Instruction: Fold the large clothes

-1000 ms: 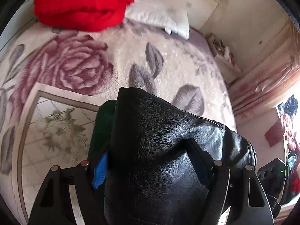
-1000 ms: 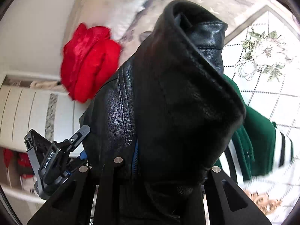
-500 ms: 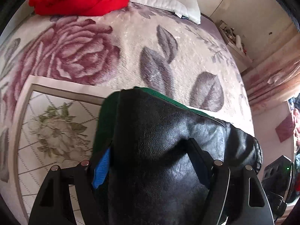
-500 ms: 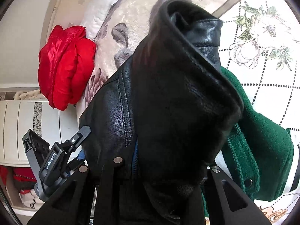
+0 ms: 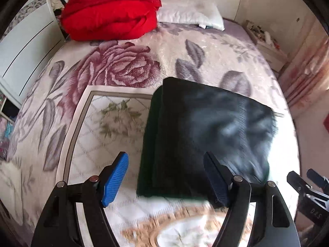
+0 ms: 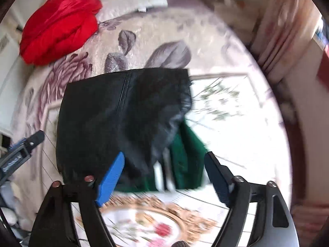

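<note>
A black leather jacket (image 5: 209,131) lies folded on top of a folded green garment (image 6: 185,160) on the patterned cloth on the bed; the jacket also shows in the right wrist view (image 6: 123,113). My left gripper (image 5: 166,175) is open and empty, hovering just in front of the stack's near edge. My right gripper (image 6: 164,175) is open and empty too, over the stack's near right corner where the green garment's white stripes show. Both views are motion-blurred.
A red quilt (image 5: 111,12) and a white pillow (image 5: 191,14) lie at the head of the bed. The rose-patterned blanket (image 5: 115,70) covers the bed. A white wardrobe (image 5: 22,47) stands left, curtains (image 6: 275,33) right. The other gripper (image 5: 308,193) shows at the right edge.
Both grippers opened and let go of the black jacket, which now lies flat on the green garment. Both grippers pulled back from the stack.
</note>
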`<state>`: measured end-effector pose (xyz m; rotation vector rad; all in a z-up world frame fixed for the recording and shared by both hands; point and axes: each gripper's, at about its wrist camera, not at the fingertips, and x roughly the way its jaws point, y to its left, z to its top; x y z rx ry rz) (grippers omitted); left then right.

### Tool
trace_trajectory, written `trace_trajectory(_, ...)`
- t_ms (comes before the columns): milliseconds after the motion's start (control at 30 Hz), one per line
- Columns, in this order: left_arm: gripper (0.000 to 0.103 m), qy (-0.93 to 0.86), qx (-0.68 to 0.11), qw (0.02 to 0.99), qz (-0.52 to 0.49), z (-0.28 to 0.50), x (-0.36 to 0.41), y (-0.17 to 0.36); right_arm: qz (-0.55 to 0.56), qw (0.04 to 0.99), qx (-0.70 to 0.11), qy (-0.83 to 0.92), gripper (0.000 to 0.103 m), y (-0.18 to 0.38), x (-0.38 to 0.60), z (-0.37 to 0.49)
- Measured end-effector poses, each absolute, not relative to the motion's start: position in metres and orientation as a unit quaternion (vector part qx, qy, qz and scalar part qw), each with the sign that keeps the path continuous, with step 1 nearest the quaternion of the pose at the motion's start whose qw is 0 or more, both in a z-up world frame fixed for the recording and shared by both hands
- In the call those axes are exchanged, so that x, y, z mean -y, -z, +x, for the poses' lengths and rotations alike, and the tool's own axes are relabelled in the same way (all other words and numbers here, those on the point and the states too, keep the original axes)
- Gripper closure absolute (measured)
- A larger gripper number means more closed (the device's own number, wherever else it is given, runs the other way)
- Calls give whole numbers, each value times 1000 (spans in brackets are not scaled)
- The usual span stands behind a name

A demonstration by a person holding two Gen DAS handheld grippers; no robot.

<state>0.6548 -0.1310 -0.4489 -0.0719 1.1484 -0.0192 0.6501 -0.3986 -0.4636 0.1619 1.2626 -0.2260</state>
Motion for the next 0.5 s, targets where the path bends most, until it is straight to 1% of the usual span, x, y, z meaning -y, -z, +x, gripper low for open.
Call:
trace_trajectory(33,30,11,-540,841,-37,638,133,436,64,801,-585,109,6,452,396,639)
trace_trajectory(133,30,14,-526,849,-38,592,140,394,18,817,-564,119,5,406,387,593)
trace_trajectory(200,30,23,-517,855,-37,564,147,366,7,823,-554,121,4,376,382,568)
trace_trajectory(233,30,21,-511,859,-30,548,150,350,-4,829,-544,127,3,357,378,552)
trace_trajectory(267,30,24,-506,862,-30,533,152,333,-10,832,-540,129,0,342,376,541)
trace_trajectory(500,30,25,-471,882,-20,445,157,236,-36,866,-473,159,0,207,368,434)
